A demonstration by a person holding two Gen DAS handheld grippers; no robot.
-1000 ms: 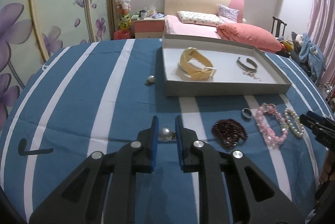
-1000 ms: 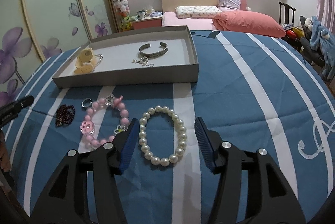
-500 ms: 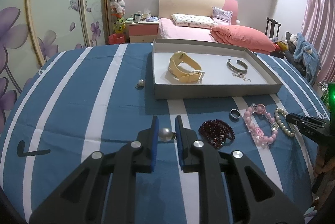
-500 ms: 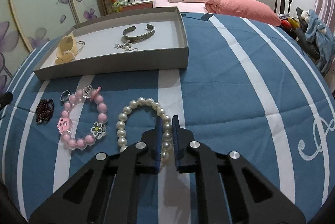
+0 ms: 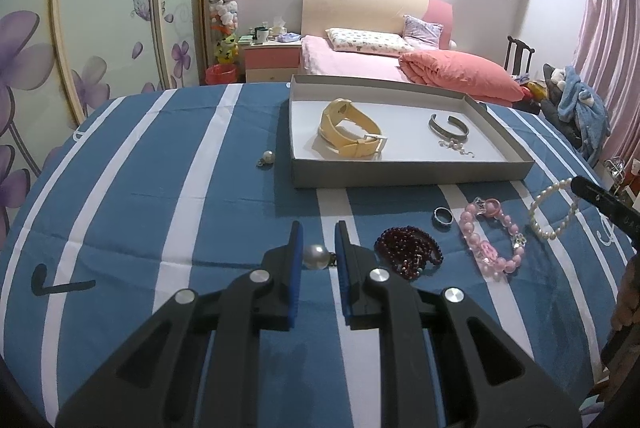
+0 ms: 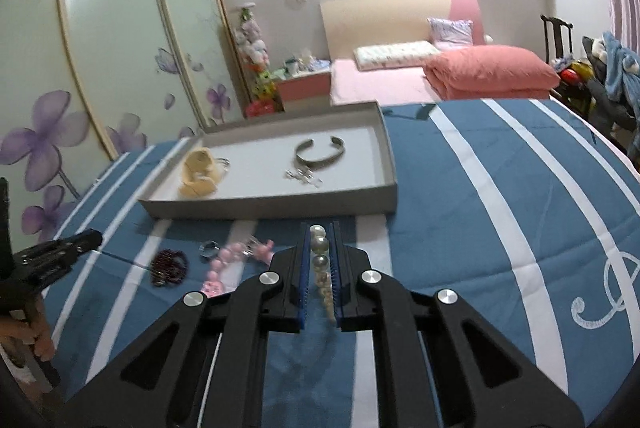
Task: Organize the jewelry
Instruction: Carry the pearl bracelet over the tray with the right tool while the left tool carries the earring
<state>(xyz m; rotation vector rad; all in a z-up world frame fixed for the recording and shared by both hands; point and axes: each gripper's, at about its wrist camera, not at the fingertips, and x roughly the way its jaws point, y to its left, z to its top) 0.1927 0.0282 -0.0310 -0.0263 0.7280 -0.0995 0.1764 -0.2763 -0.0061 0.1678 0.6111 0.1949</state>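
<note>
Left gripper [image 5: 317, 236] clamps a round white pearl earring [image 5: 316, 257], right gripper [image 6: 320, 234] pinches a white pearl bead bracelet [image 6: 321, 262] above the blue striped cloth [image 6: 460, 212].

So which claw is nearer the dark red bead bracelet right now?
Left. The left claw, shut on a pearl earring, sits just beside the dark red bead bracelet. The right claw holds the pearl bracelet, with the pink bracelet in between.

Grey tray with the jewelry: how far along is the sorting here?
Done: the grey cardboard tray holds a yellow watch, a silver cuff bangle and a small chain.
In hand: left gripper pinches a pearl earring; right gripper lifts the white pearl bracelet.
Left: dark red bead bracelet, silver ring, pink bead bracelet, second pearl earring.
</note>
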